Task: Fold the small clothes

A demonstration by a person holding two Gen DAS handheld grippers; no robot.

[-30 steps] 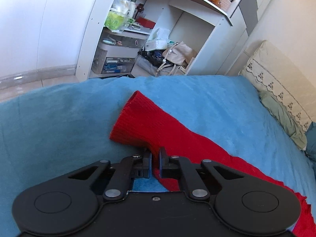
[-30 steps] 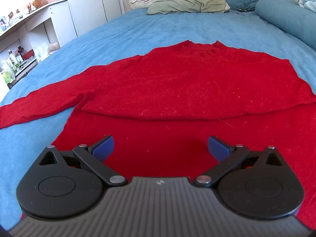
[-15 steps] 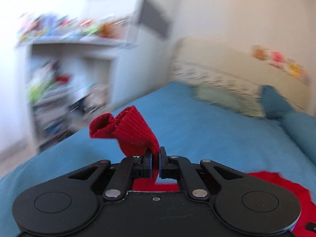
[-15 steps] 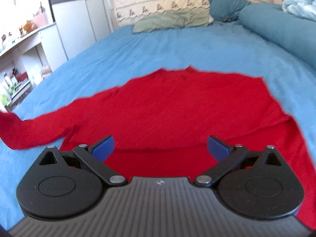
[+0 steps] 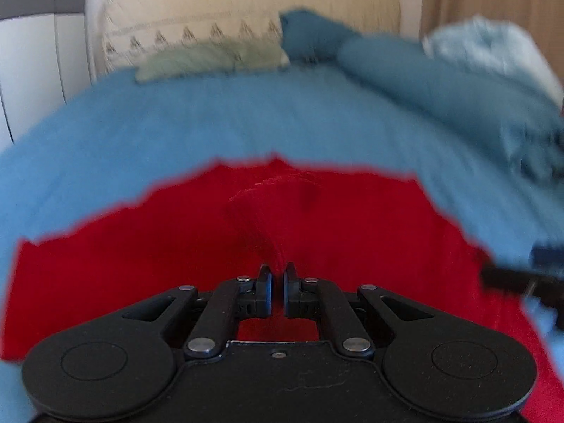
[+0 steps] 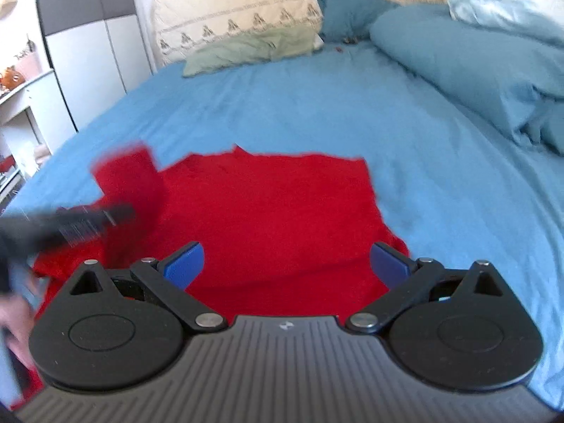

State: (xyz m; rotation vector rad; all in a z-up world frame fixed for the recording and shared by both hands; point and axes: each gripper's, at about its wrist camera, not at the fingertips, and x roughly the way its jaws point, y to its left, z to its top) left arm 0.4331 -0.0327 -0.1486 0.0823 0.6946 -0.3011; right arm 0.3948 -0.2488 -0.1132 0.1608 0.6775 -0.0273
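Observation:
A red knit sweater (image 6: 268,204) lies spread on the blue bed sheet (image 6: 282,105). My left gripper (image 5: 276,282) is shut on the sweater's left sleeve (image 5: 268,218) and holds it lifted above the sweater body (image 5: 105,264). In the right wrist view the lifted sleeve cuff (image 6: 127,176) shows blurred at the left, with the left gripper (image 6: 116,213) as a dark streak below it. My right gripper (image 6: 285,261) is open and empty, just above the sweater's near edge. It shows blurred at the right edge of the left wrist view (image 5: 493,276).
Pillows (image 6: 246,47) and a cream headboard (image 6: 246,14) stand at the far end of the bed. A rolled blue duvet (image 6: 476,67) lies along the right side. White cabinets and shelves (image 6: 88,49) stand to the left of the bed.
My left gripper has lifted the sleeve off the bed and swung it right, over the sweater body. My right gripper has stayed open and drifted a little to the right.

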